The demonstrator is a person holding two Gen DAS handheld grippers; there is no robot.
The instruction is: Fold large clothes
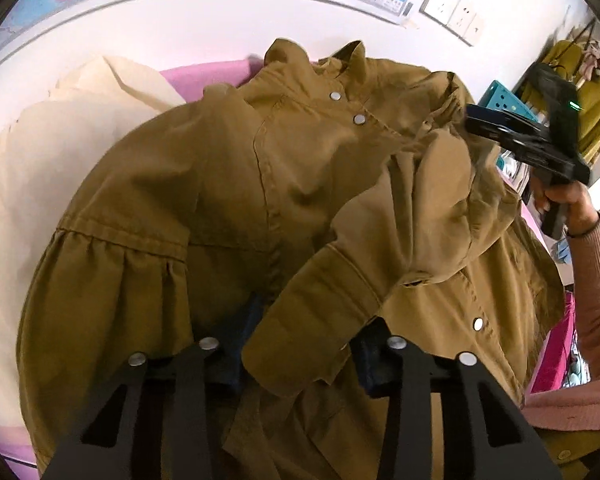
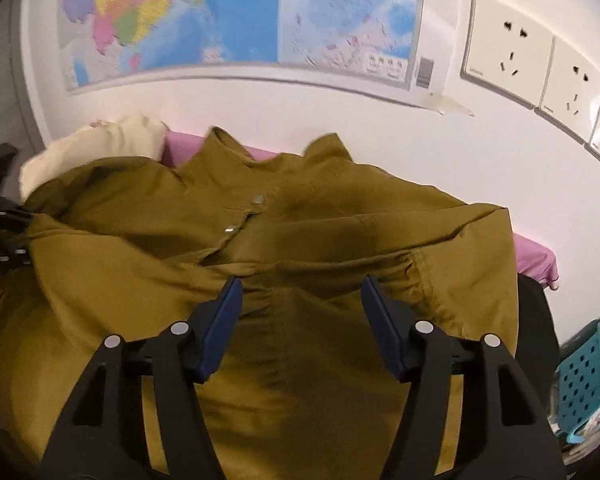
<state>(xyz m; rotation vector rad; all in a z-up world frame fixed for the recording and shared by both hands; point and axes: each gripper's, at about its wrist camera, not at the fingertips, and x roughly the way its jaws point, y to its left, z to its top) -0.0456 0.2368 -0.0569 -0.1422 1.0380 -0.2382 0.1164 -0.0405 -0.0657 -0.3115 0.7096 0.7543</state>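
While we are folding the olive jacket (image 1: pixel 228 184) | left gripper (image 1: pixel 300 364) is clamping its sleeve cuff (image 1: pixel 312 332) | right gripper (image 2: pixel 302 320) is hovering spread, empty.

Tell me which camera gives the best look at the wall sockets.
The right wrist view: the wall sockets sit large and sharp at upper right, pin holes visible, beside the map. The left wrist view shows the sockets only small and distant at the top edge, above the olive jacket.
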